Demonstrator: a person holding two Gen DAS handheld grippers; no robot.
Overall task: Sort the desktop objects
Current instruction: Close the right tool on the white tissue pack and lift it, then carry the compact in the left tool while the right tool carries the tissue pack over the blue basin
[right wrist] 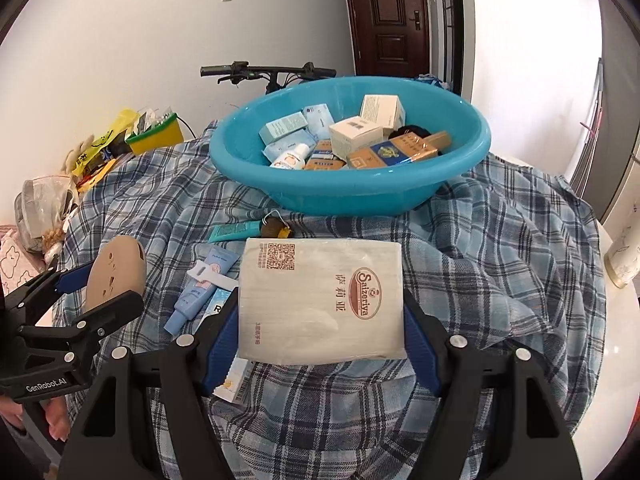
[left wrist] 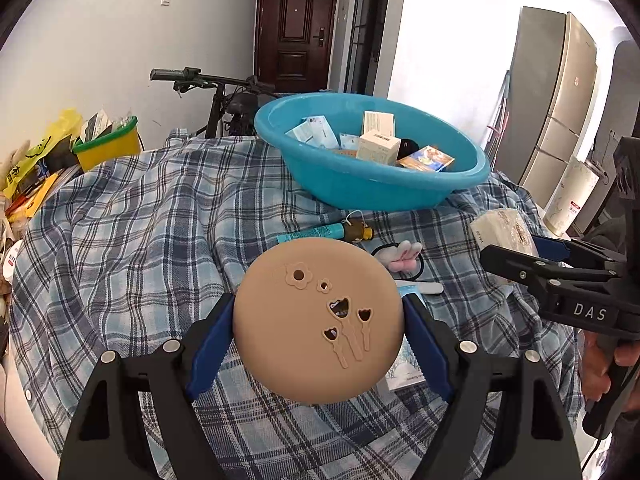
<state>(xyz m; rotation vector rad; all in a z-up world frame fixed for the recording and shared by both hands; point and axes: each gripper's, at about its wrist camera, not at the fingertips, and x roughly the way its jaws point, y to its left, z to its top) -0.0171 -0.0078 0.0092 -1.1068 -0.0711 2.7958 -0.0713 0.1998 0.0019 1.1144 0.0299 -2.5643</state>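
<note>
Ahead of both grippers, the basin (right wrist: 348,184) holds boxes (right wrist: 354,136); left gripper (left wrist: 318,332) pinches a disc (left wrist: 318,320), right gripper (right wrist: 322,320) clamps a napkin pack (right wrist: 320,300).

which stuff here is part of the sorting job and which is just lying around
Part of the job:
- tan round case, held in the left gripper
- white tissue pack, held in the right gripper
- blue basin with boxes already in it
- teal tube, light blue tube, hair tie on the plaid cloth

Just lying about:
- bicycle
- yellow bin
- door
- fridge
</note>
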